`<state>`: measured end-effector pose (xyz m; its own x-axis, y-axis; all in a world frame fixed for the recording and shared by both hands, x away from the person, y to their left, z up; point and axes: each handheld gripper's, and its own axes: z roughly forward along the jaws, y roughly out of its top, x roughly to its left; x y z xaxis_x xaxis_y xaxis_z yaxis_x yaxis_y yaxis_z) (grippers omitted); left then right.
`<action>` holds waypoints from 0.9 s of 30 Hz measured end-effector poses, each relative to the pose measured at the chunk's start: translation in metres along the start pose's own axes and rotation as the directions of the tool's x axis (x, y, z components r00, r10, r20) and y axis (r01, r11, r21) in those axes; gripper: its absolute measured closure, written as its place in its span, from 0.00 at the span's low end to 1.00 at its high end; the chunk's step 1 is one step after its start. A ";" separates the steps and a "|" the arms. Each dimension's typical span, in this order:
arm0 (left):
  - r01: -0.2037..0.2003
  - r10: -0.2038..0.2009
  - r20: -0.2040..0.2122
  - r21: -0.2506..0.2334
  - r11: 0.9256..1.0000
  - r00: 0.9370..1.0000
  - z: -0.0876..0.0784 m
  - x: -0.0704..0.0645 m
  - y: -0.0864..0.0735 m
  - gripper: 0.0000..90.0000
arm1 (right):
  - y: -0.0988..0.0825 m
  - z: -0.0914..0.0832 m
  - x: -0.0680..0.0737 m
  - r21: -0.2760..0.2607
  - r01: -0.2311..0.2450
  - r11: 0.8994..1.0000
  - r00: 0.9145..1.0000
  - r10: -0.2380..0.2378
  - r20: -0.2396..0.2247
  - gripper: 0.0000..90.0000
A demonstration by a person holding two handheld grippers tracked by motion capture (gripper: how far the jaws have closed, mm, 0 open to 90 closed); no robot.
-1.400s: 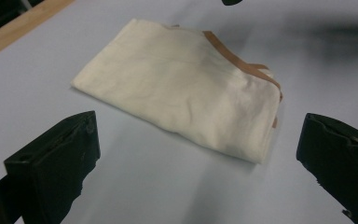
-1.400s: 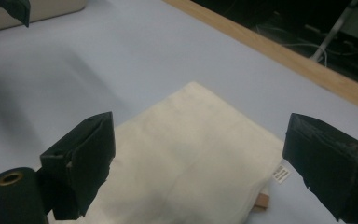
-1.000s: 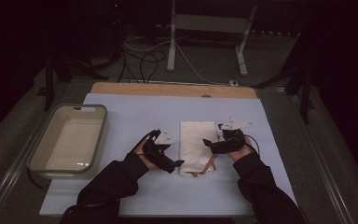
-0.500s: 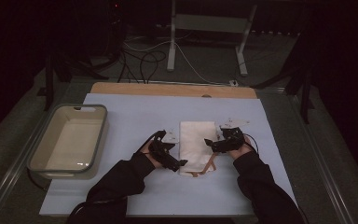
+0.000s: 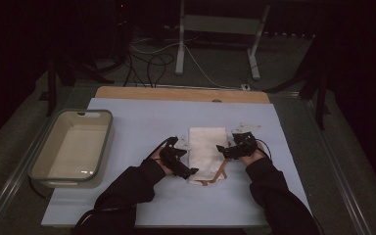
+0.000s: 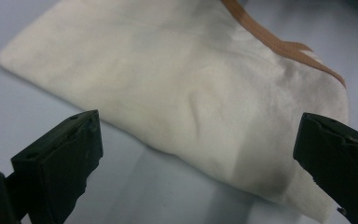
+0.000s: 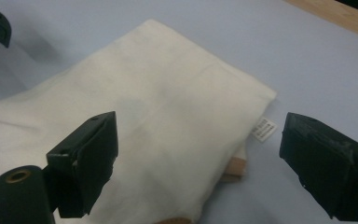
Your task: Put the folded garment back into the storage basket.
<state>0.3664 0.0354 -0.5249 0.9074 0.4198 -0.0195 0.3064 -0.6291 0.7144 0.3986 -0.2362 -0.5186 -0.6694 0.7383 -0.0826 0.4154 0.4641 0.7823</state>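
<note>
Folded cream cloth bag [image 5: 206, 152] with brown strap [image 6: 279, 44] lies flat mid-table [image 5: 137, 117]. Left hand-held gripper [image 5: 185, 166] at its near-left edge, jaws spread. Right hand-held gripper [image 5: 223, 149] at its right edge, jaws spread. Beige tray [image 5: 104, 147] well left.

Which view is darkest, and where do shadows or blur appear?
High view: dim, black surroundings, only the table lit. Left gripper view: the cloth is sharp, with soft shadow along its near edge. Right gripper view: evenly lit, the near jaws slightly blurred.
</note>
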 end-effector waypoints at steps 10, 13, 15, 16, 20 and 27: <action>0.023 -0.022 -0.023 0.024 0.999 1.000 0.004 0.001 0.002 0.08 | 0.002 0.005 -0.005 0.063 -0.017 0.998 1.000 0.016 0.011 0.12; 0.031 -0.030 -0.018 0.029 0.999 0.999 0.003 0.002 0.003 0.09 | 0.002 0.007 -0.007 0.077 -0.033 0.997 0.999 0.032 0.014 0.11; 0.022 -0.022 -0.021 0.032 0.999 1.000 0.003 0.002 0.003 0.12 | 0.002 0.009 -0.008 0.084 -0.045 0.995 0.999 0.044 0.013 0.11; 0.025 -0.024 -0.019 0.037 0.999 1.000 0.003 0.002 0.003 0.12 | 0.002 0.011 -0.009 0.090 -0.053 0.995 0.998 0.051 0.022 0.11; 0.022 -0.022 -0.009 0.043 0.999 1.000 0.005 0.001 0.002 0.18 | 0.001 0.013 -0.012 0.088 -0.088 0.992 0.996 0.087 0.016 0.11; 0.031 -0.030 -0.011 0.052 0.998 0.999 0.009 0.004 -0.002 0.30 | -0.001 0.019 -0.012 0.110 -0.090 0.990 0.996 0.090 0.007 0.12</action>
<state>0.3721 0.0323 -0.5323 0.8946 0.4456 -0.0334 0.3485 -0.6490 0.6763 0.4181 -0.2364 -0.5296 -0.6252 0.7803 -0.0159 0.5392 0.4465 0.7141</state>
